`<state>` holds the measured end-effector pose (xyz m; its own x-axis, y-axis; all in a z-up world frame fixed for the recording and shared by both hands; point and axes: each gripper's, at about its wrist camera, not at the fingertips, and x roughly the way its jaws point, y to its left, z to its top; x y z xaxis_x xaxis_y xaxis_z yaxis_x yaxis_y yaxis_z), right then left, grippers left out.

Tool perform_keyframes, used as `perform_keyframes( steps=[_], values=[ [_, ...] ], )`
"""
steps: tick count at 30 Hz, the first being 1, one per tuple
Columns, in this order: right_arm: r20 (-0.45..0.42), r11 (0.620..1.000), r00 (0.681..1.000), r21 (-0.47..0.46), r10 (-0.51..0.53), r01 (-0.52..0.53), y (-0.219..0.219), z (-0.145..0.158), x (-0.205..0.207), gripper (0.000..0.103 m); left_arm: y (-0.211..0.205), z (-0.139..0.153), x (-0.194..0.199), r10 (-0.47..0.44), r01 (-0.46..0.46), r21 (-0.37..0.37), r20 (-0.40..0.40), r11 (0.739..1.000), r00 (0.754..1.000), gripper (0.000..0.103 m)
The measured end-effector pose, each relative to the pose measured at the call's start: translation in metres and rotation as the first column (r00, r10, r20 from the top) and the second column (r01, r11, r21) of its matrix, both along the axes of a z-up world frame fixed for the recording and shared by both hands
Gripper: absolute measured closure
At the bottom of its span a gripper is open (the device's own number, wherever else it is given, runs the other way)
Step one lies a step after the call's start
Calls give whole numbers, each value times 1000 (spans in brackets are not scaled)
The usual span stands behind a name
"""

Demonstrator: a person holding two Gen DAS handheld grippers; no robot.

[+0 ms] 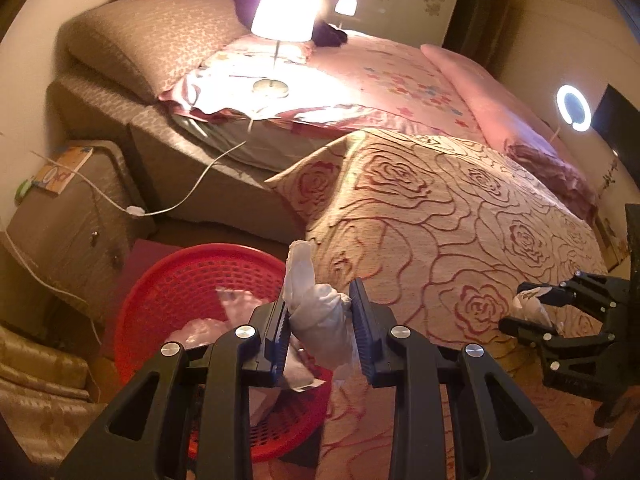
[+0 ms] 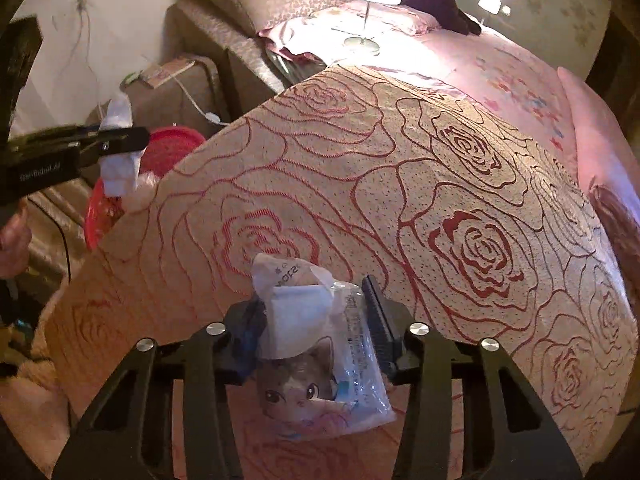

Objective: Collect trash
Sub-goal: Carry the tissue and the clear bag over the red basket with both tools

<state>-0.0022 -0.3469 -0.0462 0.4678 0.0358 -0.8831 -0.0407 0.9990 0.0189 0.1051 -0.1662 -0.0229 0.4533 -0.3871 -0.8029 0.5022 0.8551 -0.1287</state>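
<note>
My left gripper (image 1: 320, 316) is shut on a crumpled white tissue (image 1: 316, 308) and holds it above the near rim of a red plastic basket (image 1: 168, 284) on the floor beside the bed. The basket holds other white and clear scraps (image 1: 200, 326). In the right wrist view the left gripper (image 2: 120, 140) shows at the far left with the tissue (image 2: 118, 148) over the basket (image 2: 172, 152). My right gripper (image 2: 316, 320) is shut on a clear plastic tissue packet with a cat print (image 2: 320, 360), over the rose-patterned blanket (image 2: 400, 200). It also shows in the left wrist view (image 1: 532, 304).
A bed with pink bedding (image 1: 380, 72) carries a lit table lamp (image 1: 286, 8). A nightstand (image 1: 68, 208) with a book and a white cable (image 1: 188, 192) stands left of the basket. A ring light (image 1: 574, 108) glows at the right. A quilted item (image 1: 36, 380) lies at lower left.
</note>
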Motion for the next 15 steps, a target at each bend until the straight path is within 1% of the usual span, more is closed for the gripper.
perform_keyframes(
  steps=[2,5,9,15],
  values=[
    [2,1000,1000,16,-24,24,-1,0,1,60,5,0,2,11,-11,0,-1,1000,1000,76],
    [6,998,998,39,-57,56,-4,0,0,64,13,-1,5,26,-26,2,-1,1000,1000,76],
    [7,995,996,49,-86,86,-5,2,-1,66,22,-2,8,48,-48,0,0,999,999,76],
    [23,994,996,72,-84,82,5,8,8,66,40,-2,12,90,-90,3,4,996,996,76]
  ],
)
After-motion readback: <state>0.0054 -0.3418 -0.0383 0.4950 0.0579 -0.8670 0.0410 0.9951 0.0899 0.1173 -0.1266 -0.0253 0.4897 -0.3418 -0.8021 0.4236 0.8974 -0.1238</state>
